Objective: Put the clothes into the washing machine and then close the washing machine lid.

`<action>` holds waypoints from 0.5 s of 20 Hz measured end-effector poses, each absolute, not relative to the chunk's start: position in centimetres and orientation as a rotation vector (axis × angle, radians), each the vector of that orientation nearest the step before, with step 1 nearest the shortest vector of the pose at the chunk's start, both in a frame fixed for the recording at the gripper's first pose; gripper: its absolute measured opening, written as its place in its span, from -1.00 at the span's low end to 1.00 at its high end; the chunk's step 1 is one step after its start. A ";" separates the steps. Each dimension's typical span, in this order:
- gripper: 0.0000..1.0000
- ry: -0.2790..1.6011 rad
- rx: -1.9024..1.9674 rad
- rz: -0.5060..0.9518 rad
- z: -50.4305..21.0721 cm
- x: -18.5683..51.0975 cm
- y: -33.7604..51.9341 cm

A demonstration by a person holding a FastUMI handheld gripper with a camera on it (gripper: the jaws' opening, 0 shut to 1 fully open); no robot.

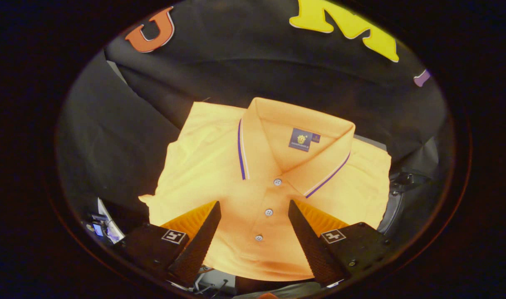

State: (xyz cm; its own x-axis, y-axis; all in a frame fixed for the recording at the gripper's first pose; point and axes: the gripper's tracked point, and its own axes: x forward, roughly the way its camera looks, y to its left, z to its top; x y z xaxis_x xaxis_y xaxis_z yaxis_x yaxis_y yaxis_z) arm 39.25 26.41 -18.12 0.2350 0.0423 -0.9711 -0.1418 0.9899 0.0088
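A folded orange polo shirt (203, 166) lies flat just ahead of me, collar away from me, with a dark label inside the neck and purple-and-white trim on the collar. Its button placket runs down between my fingers. My gripper (254, 204) is open and hovers over the shirt's lower front, one finger on each side of the buttons, with nothing pressed between them. I cannot tell whether the fingertips touch the cloth. The surface under the shirt is hidden by it.
Right of the shirt, part of a dark rounded rim with a hinge-like piece (402, 182) shows; it may belong to the washing machine. Some cables and a small device (101, 226) lie beyond the left finger. Black cloth hangs behind the shirt.
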 end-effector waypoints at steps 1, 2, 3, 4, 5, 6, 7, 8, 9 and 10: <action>1.00 1.345 -0.100 0.103 -18.7 39.0 26.0; 1.00 1.328 -0.117 0.091 -18.6 39.3 26.1; 1.00 1.328 -0.141 0.082 -19.0 39.4 26.0; 1.00 1.321 -0.160 0.085 -18.7 39.3 26.2; 1.00 1.333 -0.168 0.083 -18.9 39.2 26.2; 0.99 1.331 -0.154 0.071 -18.9 39.4 26.3; 0.97 1.342 -0.149 0.065 -18.9 39.3 26.4; 0.96 1.366 -0.156 0.068 -18.9 39.4 26.4; 0.96 1.374 -0.155 0.068 -18.9 39.3 26.3; 0.97 1.379 -0.153 0.065 -18.9 39.3 26.3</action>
State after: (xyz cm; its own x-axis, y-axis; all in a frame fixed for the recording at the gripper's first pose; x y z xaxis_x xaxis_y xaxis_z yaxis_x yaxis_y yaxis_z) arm 39.26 26.33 -18.86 0.1909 -0.0431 -0.9807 -0.1357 0.9883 -0.0699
